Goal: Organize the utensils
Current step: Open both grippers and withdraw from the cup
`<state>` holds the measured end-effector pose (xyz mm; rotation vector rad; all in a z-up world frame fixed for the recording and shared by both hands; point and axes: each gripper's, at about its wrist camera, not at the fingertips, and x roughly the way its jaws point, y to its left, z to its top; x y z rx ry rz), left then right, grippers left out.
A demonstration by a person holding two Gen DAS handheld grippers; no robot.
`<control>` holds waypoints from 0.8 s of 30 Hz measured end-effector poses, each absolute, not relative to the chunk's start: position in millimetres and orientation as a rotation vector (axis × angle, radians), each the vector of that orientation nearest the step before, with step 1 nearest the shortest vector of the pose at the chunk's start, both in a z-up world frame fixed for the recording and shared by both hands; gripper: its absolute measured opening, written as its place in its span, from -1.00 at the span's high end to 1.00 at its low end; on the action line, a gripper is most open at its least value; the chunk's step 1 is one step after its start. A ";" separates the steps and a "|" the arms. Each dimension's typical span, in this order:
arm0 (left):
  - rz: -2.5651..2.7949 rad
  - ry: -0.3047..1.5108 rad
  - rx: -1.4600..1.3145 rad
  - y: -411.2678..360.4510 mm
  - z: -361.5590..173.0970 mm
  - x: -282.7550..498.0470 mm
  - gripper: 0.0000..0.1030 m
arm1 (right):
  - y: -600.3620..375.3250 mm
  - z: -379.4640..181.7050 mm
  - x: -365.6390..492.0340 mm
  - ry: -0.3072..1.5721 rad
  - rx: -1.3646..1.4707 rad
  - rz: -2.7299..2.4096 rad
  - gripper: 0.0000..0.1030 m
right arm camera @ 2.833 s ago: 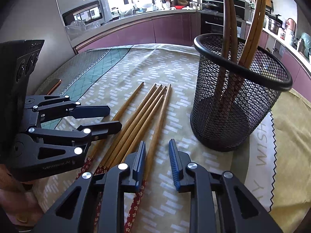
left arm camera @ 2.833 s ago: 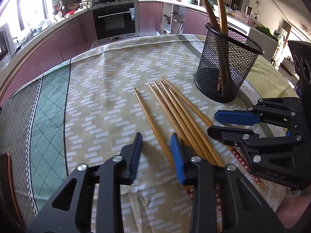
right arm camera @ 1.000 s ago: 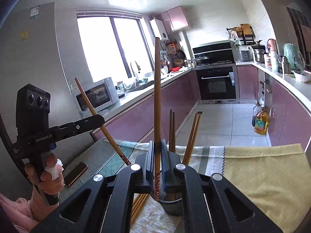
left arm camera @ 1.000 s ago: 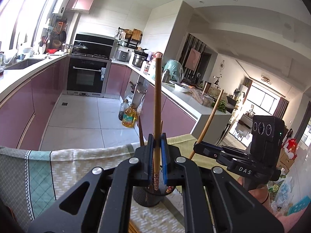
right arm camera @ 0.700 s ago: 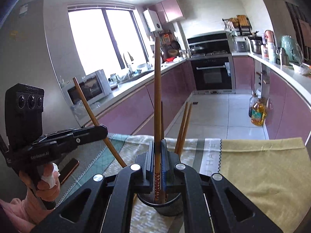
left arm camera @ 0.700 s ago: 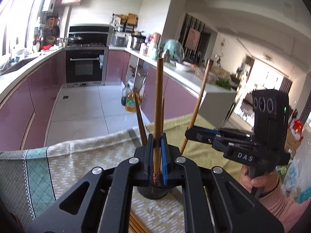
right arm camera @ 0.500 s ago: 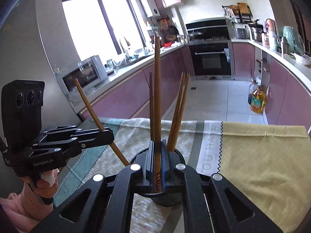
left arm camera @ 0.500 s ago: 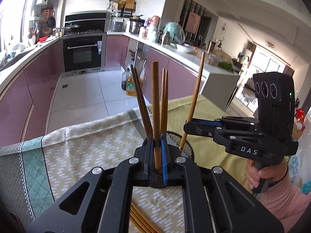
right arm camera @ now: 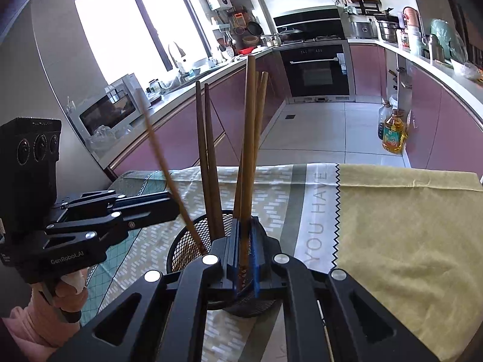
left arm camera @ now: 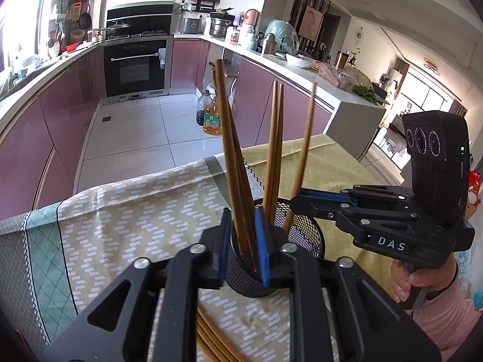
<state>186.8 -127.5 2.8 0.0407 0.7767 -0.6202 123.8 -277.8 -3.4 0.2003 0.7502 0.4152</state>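
Between the jaws of our left gripper a chopstick stands nearly upright, its lower end down in the black mesh holder just ahead; the jaws have just been opening and no longer pinch it. Our right gripper stays clenched on another chopstick, lower end over the same holder, where more chopsticks lean. Under the left jaws, loose chopsticks lie on the worktop's patterned cloth.
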 end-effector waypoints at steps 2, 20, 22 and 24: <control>-0.614 0.777 0.039 -126.9 1.2 185.6 0.62 | -279.0 -3.3 123.7 0.747 0.206 0.411 0.76; -0.483 0.615 0.057 -51.6 -4.6 101.5 -0.29 | -244.7 8.4 38.8 0.629 0.124 0.562 0.13; -0.467 0.653 0.051 -42.3 -17.3 95.9 -0.29 | -228.2 -6.8 35.9 0.679 0.102 0.586 0.13; -0.442 0.690 0.057 -35.9 -31.0 92.3 -0.29 | -214.0 -24.1 37.3 0.735 0.089 0.600 0.13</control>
